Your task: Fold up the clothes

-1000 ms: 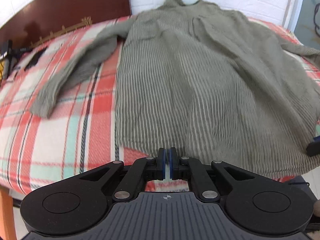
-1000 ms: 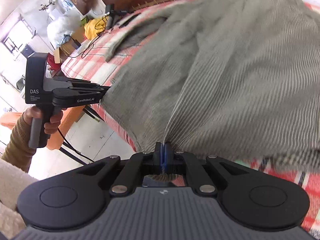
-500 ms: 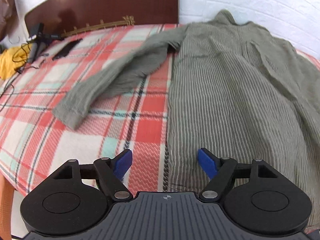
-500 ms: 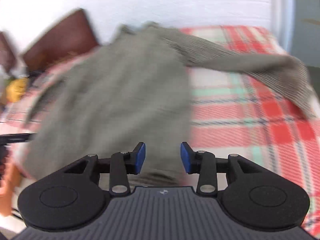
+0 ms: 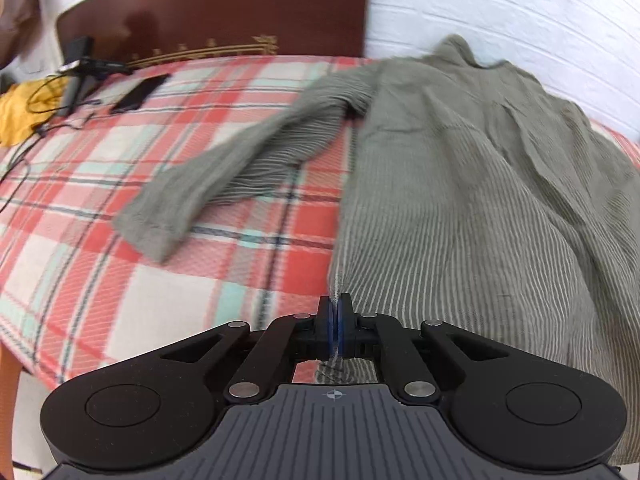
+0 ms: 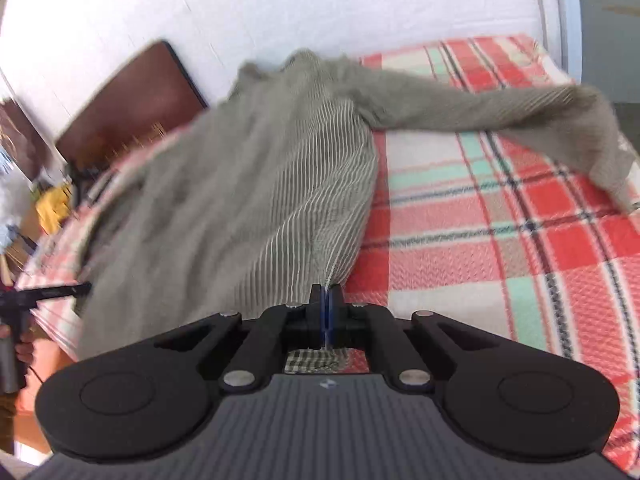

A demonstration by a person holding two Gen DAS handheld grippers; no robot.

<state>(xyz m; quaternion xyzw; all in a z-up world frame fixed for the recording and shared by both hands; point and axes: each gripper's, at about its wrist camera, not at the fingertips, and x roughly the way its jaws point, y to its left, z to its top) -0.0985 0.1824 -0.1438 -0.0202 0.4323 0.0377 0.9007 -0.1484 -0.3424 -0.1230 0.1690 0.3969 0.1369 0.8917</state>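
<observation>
Left gripper [image 5: 333, 322] was clamped on the near hem corner of the grey striped shirt [image 5: 460, 200]; right gripper [image 6: 327, 312] pinched the opposite hem corner. Shirt lay on the plaid bedspread [image 5: 140, 280], long axis running away toward the collar.

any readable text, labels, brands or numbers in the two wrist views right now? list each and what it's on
No readable words or numbers in either view.
Left tongs body: only a small round crosshair mark, no letters.
Right tongs body: a small pale logo mark, too small to read.
Dark phone-like slab on the plaid bedcover: no legible marking.
Grey striped shirt: no tag or print visible.
</observation>
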